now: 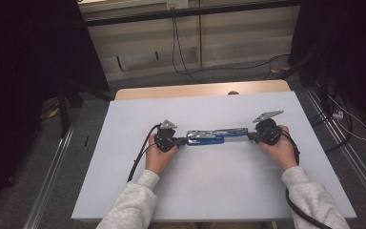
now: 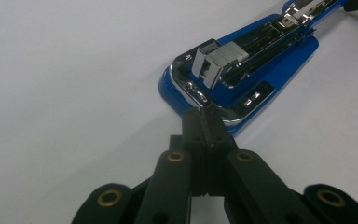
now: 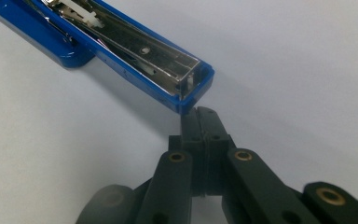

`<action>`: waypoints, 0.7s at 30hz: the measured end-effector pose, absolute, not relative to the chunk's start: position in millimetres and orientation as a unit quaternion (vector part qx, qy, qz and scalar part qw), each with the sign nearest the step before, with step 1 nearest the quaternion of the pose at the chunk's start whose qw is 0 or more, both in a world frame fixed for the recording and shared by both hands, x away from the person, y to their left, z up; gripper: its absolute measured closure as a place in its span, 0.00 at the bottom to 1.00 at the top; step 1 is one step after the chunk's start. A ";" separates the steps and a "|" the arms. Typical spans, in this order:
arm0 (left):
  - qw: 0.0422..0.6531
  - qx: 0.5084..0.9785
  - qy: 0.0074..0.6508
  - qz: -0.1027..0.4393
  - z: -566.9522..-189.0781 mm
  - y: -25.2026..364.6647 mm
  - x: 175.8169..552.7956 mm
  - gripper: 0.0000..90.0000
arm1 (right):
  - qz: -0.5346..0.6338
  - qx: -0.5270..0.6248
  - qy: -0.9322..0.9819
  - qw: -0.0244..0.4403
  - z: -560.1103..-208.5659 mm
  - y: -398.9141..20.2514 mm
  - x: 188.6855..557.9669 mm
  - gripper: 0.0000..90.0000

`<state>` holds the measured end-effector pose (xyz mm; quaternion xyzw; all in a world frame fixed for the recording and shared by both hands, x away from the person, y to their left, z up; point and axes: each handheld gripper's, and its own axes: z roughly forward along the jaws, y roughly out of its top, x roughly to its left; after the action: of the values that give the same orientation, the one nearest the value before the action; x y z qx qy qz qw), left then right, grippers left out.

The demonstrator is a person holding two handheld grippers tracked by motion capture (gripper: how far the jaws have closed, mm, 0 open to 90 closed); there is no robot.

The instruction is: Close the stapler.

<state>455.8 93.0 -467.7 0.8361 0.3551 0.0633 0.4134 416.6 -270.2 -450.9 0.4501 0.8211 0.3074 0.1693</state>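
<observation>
A blue stapler (image 1: 214, 136) with chrome insides lies swung open flat on the white table (image 1: 209, 186), running left to right. My left gripper (image 1: 183, 141) is shut, and its tips rest against the chrome edge of the stapler's base end (image 2: 242, 70). Nothing shows between the left gripper's (image 2: 207, 112) jaws. My right gripper (image 1: 251, 137) is also shut, its tips at the blue end of the stapler's open magazine arm (image 3: 121, 42). The jaws of the right gripper (image 3: 198, 112) are pressed together just below that end.
A wooden strip (image 1: 200, 89) borders the table's far edge. Cables (image 1: 181, 57) trail over the floor beyond it. Dark curtains (image 1: 24, 71) hang at both sides, and metal rails (image 1: 52, 176) run along the floor beside the table.
</observation>
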 end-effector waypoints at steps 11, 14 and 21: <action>0.414 0.836 0.352 0.071 -468.2 92.4 455.7 1.00 | 0.360 0.428 0.809 0.181 -435.8 -261.4 412.9 0.99; 0.412 0.838 0.352 0.070 -467.7 93.6 455.7 0.98 | 0.359 0.424 0.812 0.178 -434.7 -259.3 412.4 0.97; 0.429 0.817 0.378 0.073 -459.0 108.9 450.3 0.66 | 0.365 0.421 0.815 0.155 -440.4 -252.7 409.3 0.72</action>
<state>450.3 108.9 -459.0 0.8171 0.3780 0.0731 0.4291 409.3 -252.7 -440.4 0.4215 0.8153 0.3653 0.1554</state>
